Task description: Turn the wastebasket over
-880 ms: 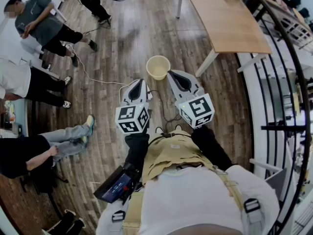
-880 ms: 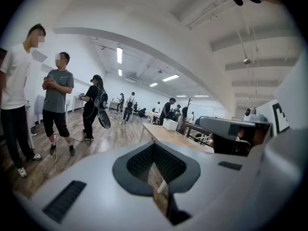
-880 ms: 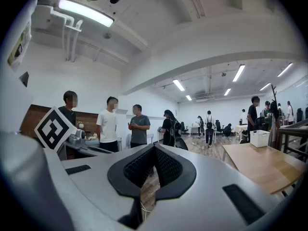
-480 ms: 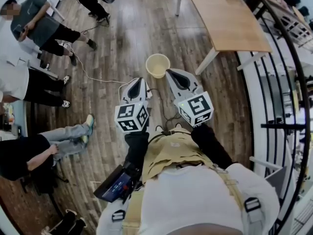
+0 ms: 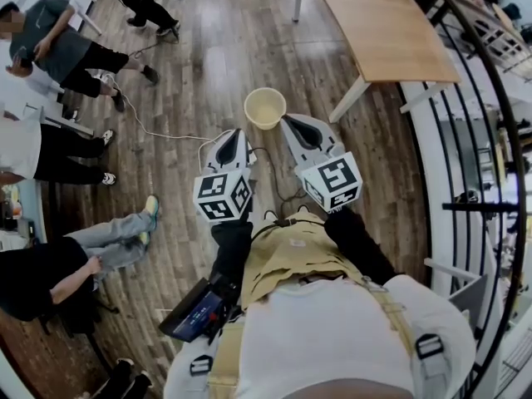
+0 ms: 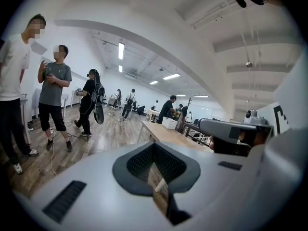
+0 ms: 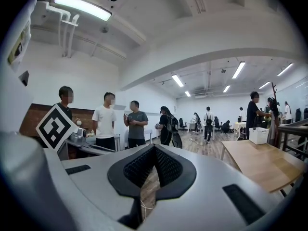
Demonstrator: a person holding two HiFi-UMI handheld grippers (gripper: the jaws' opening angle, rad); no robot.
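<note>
1. Since a moment ago, everything on the floor has slid a touch higher in the head view. That goes for the wastebasket (image 5: pixel 265 108), the counter (image 5: pixel 374 23) and the bystanders (image 5: pixel 50 98) alike. Both tongs have kept their side-by-side pose.
2. That wastebasket is cream-coloured and stands upright, mouth up, on the wooden floor (image 5: pixel 208 56). It sits just ahead of the two tips and to the left of the counter's leg (image 5: pixel 353 98).
3. On the left tongs (image 5: pixel 234 135), the jaws are pressed together with nothing gripped. Only a thin slit shows behind the black pads.
4. With the right tongs (image 5: pixel 289 121) it looks the same: the pads meet at the tip and hold nothing. Floor shows through the small gap behind them.
5. Both tongs are held out in front of the wearer's chest, close beside each other but apart. Their tips angle slightly towards one another.
6. A white cable (image 5: pixel 158 131) trails over the floor from the bystanders' side towards the wearer, passing left of the wastebasket.
7. From the right gripper view, a white box (image 7: pixel 259 135) stands on the counter. Several people stand talking further down the room.
</note>
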